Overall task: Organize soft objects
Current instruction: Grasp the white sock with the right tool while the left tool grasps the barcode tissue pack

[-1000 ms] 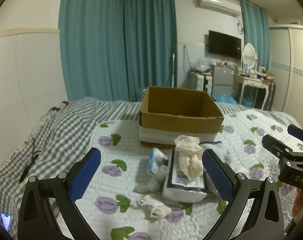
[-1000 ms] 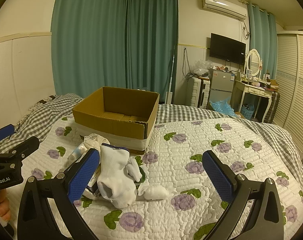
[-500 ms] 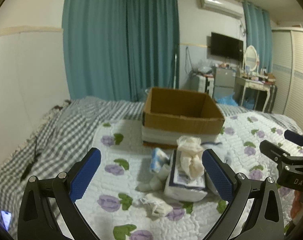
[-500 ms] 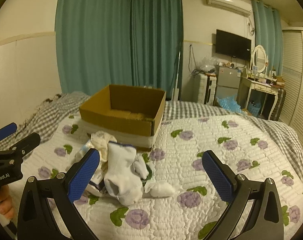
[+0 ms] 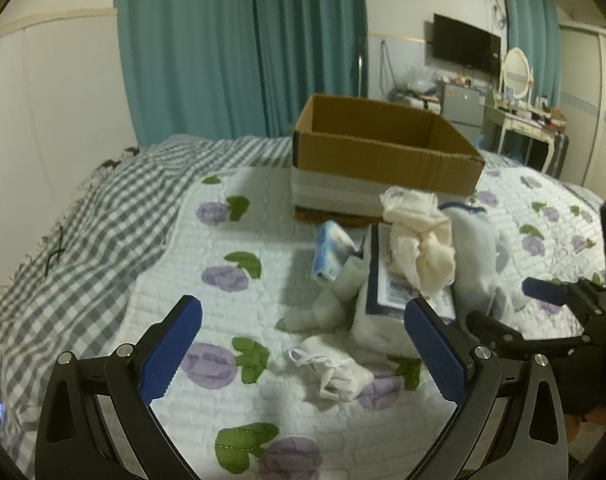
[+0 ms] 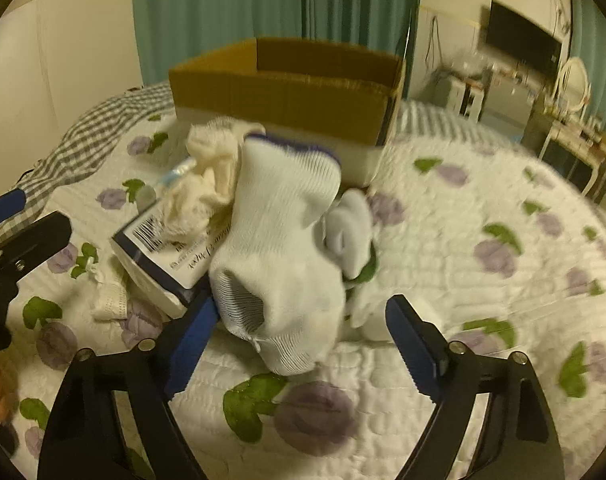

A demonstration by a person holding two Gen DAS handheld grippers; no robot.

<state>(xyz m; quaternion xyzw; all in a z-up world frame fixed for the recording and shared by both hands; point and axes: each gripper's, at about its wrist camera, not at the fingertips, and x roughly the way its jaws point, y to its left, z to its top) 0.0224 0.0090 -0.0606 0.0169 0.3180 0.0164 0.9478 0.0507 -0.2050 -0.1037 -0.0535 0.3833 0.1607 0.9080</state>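
A pile of soft things lies on the quilted bed in front of an open cardboard box [image 5: 383, 152] [image 6: 287, 92]. A white sock with a blue cuff [image 6: 283, 248] lies on top, between the open jaws of my right gripper [image 6: 299, 344]. A cream cloth [image 5: 419, 240] [image 6: 207, 176] rests on a white tissue pack [image 5: 387, 300] [image 6: 163, 252]. A small white sock [image 5: 331, 372] lies just ahead of my open, empty left gripper [image 5: 303, 352]. A blue-white packet [image 5: 329, 252] lies near the box.
The flowered quilt [image 5: 239, 280] covers the bed, with a grey checked blanket [image 5: 83, 240] at the left. Teal curtains, a TV and a dressing table [image 5: 519, 116] stand behind. A small white bundle [image 6: 383, 324] lies by the right gripper's right finger.
My right gripper has moved forward and down to the pile, so the blue-cuffed sock now lies between its jaws. My left gripper has moved closer to the small white sock.
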